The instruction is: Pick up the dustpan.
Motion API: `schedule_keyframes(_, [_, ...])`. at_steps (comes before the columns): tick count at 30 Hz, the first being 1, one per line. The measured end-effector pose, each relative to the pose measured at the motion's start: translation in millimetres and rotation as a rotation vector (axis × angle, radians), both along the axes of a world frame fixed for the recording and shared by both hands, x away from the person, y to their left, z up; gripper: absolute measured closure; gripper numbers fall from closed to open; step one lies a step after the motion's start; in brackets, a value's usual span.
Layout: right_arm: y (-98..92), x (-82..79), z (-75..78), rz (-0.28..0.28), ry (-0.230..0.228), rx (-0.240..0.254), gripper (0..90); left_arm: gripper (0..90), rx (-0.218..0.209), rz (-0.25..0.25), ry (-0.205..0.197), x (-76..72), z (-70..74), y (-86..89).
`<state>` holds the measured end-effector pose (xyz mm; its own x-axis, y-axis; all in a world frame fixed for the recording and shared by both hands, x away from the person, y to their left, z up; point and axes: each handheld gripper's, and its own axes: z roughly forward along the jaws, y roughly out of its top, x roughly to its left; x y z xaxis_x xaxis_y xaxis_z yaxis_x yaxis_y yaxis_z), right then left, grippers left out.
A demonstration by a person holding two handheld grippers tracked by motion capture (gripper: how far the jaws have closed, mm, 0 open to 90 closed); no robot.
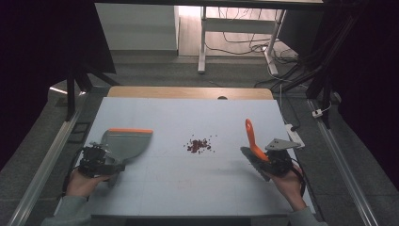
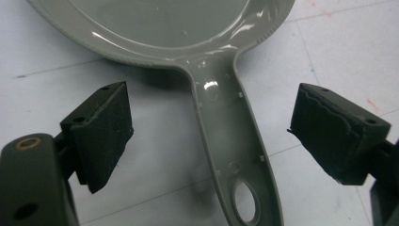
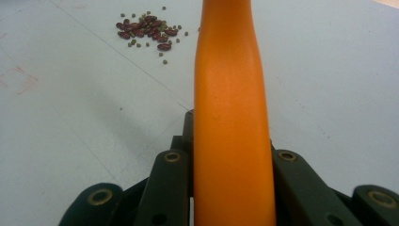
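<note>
A grey dustpan [image 1: 127,142] with an orange front lip lies flat on the pale blue table [image 1: 188,113] at the left. Its grey handle [image 2: 230,141] runs between the pads of my left gripper [image 1: 112,165] [image 2: 216,113], which stands open with a gap on both sides. A small pile of dark red beans [image 1: 199,145] [image 3: 148,26] lies mid-table. At the right, my right gripper [image 1: 264,162] [image 3: 230,160] is shut on an orange tool handle [image 1: 251,139] [image 3: 230,94], which juts up and away toward the far side.
A white power strip [image 1: 294,134] lies at the table's right edge, with metal rails along both sides. A wooden strip [image 1: 188,92] borders the far edge. Beyond it stand desk legs and cables on the floor.
</note>
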<state>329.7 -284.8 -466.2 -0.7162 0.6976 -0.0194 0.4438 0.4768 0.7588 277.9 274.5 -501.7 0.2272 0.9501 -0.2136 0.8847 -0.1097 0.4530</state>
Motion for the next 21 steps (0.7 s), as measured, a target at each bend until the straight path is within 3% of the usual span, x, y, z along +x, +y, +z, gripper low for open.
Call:
schedule_keyframes(9, [0.7, 0.3, -0.8, 0.001, 0.004, -0.003, 76.5, 14.6, -0.029, 0.009, 0.033, 5.4, -11.4, -1.3])
schedule_keyframes(21, [1.4, 0.1, -0.1, 0.004, -0.002, -0.004, 76.5, 27.2, -0.042, 0.039, 0.036, 13.9, -23.6, -6.0])
